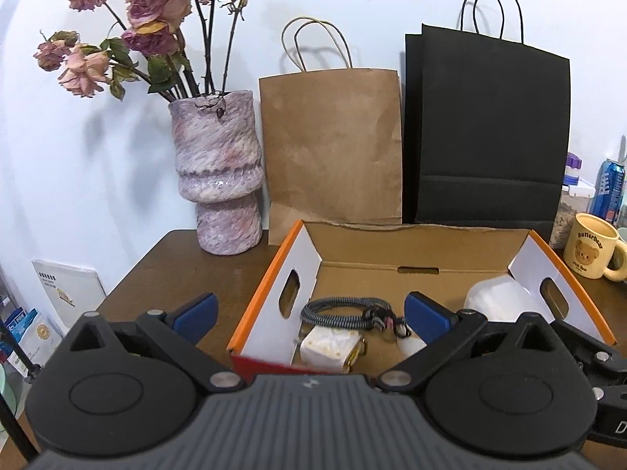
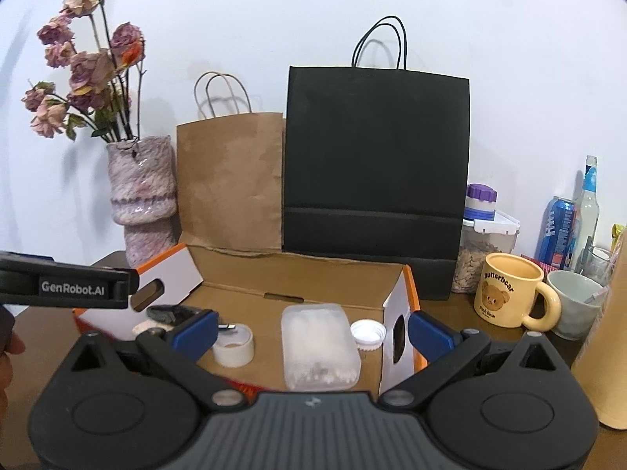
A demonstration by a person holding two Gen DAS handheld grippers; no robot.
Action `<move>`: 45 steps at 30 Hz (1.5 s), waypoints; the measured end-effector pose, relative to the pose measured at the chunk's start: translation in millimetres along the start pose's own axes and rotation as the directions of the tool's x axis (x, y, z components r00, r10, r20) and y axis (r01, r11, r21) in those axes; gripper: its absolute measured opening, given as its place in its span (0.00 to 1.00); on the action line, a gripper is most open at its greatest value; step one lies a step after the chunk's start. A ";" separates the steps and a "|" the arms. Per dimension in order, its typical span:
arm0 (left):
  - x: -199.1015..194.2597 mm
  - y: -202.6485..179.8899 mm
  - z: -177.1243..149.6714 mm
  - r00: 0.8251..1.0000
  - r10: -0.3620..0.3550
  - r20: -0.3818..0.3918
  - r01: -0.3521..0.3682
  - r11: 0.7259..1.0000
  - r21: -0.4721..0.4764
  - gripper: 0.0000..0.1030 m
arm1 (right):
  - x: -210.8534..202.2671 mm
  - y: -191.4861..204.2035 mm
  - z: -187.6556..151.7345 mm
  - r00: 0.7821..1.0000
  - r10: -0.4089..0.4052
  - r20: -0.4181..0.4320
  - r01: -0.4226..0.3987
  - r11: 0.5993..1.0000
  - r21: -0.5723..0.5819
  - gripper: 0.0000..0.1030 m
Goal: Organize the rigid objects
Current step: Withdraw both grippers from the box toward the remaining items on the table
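Inside the orange-rimmed box (image 2: pixel 409 286) lies a frosted, perhaps swab-filled case (image 2: pixel 319 346); both tongs gape.

Left gripper (image 1: pixel 311 313): matte black linkage arms, two round black housings with recessed discs, silver pivot screws at the joints. Blue pads (image 1: pixel 425 315) on the fingertips. Grey ribbed centre body, small white logo at its front edge.

Right gripper (image 2: pixel 313 327): same build, with black arms, silver screws, blue pads (image 2: pixel 196 331) and a grey ribbed body with logo.

In the right wrist view, the other unit's black side bears white lettering "GenRobot.AI". Bare skin of a hand (image 2: pixel 8 356) at the left edge.
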State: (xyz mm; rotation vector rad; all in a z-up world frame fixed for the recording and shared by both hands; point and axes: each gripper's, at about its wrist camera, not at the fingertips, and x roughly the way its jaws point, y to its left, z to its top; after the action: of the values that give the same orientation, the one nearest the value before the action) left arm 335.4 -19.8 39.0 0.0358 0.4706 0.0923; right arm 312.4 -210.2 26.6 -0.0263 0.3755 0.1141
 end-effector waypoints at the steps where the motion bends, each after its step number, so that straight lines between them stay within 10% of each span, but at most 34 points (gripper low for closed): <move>1: -3.2 1.2 -1.9 1.000 -0.001 -0.001 0.001 1.000 -0.001 1.00 | -3.2 0.9 -1.4 1.000 0.002 -0.003 -0.002 1.000 -0.001 1.00; 45: -85.9 38.8 -106.8 0.992 -0.012 -0.129 0.014 1.000 0.019 1.00 | -58.8 43.6 -87.6 0.970 0.021 -0.241 -0.038 0.997 -0.067 0.99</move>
State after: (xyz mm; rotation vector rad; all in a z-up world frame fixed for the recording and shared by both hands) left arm 207.6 11.9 -15.2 0.0468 0.6005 0.0773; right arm 221.1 -177.2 -33.4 -0.1053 0.6146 0.1543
